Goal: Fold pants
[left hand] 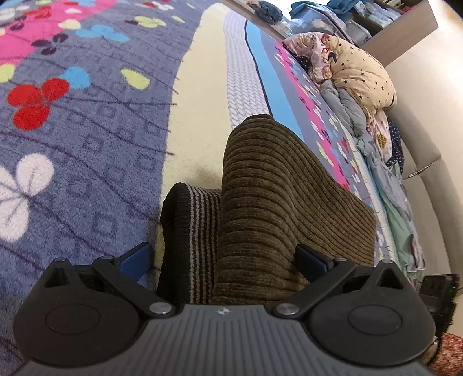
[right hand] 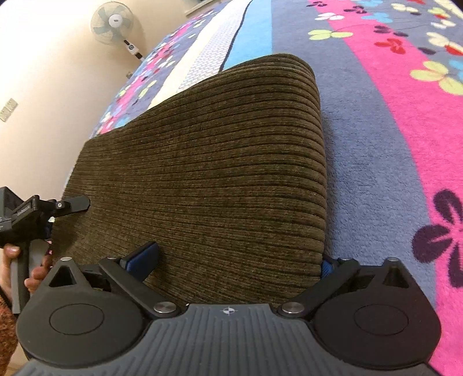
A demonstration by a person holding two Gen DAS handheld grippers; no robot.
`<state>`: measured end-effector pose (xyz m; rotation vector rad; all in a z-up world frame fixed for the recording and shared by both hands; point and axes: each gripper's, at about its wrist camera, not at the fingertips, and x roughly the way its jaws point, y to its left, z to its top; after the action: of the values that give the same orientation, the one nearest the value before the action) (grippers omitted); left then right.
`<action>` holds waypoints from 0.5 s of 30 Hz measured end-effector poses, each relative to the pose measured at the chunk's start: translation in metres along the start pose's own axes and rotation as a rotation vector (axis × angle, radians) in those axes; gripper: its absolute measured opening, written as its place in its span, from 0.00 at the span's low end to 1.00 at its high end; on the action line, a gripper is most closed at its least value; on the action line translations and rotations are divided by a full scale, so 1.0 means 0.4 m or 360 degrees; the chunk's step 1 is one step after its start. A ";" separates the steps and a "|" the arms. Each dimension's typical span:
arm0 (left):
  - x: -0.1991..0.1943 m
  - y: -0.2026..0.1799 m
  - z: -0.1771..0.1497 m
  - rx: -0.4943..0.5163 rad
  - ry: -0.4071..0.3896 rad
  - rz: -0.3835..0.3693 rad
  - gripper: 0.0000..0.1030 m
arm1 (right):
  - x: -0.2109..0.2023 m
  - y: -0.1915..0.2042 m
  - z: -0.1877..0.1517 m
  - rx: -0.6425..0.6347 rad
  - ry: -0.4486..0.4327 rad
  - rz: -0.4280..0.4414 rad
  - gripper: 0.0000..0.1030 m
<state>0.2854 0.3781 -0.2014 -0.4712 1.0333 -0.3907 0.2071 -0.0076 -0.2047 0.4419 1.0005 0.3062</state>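
Observation:
The pants (right hand: 202, 173) are olive-brown corduroy with a black striped knit cuff (left hand: 191, 240), folded into a thick panel on a flowered blanket (right hand: 376, 173). My left gripper (left hand: 225, 260) has its blue pads wide apart, with the cuff and the corduroy (left hand: 275, 202) lying between them. My right gripper (right hand: 240, 257) also stands wide, its blue pads on either side of the panel's near edge. The left gripper (right hand: 72, 204) shows in the right wrist view at the panel's left edge, held by a hand.
A heap of bedding and clothes (left hand: 356, 86) lies along the blanket's far side by a grey sofa (left hand: 428, 144). A wall fan (right hand: 113, 23) hangs on the beige wall. Shelves (left hand: 390, 17) stand at the back.

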 end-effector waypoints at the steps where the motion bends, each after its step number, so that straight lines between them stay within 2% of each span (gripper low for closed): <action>1: -0.001 -0.005 -0.004 -0.0015 -0.0009 0.0007 0.95 | -0.002 0.006 -0.002 0.0016 -0.0017 0.0021 0.74; 2: -0.003 -0.009 -0.008 -0.0045 -0.0009 -0.0009 0.92 | -0.011 -0.003 -0.003 0.0053 -0.0033 0.0056 0.66; 3: -0.008 -0.015 -0.012 -0.0066 -0.0019 -0.0004 0.89 | -0.017 -0.013 -0.002 0.0096 -0.0040 0.0084 0.50; 4: -0.014 -0.024 -0.016 -0.0063 -0.0034 0.0007 0.86 | -0.017 -0.013 -0.002 0.0096 -0.0040 0.0084 0.42; 7: -0.024 -0.042 -0.025 -0.0078 -0.0058 0.0050 0.81 | -0.034 -0.032 0.017 0.0204 -0.0041 0.0157 0.32; 10: -0.022 -0.071 -0.030 -0.0128 -0.0068 0.0132 0.81 | -0.059 -0.045 0.045 0.0282 -0.0064 0.0209 0.28; 13: -0.012 -0.119 -0.039 -0.0178 -0.0073 0.0243 0.81 | -0.083 -0.094 0.072 0.0377 -0.0093 0.0286 0.20; 15: 0.000 -0.159 -0.044 -0.0203 -0.0058 0.0301 0.81 | -0.103 -0.136 0.087 0.0406 -0.0083 0.0363 0.20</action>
<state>0.2645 0.3216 -0.1743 -0.4882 1.0614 -0.1477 0.2183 -0.0808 -0.1848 0.7948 0.9427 0.3710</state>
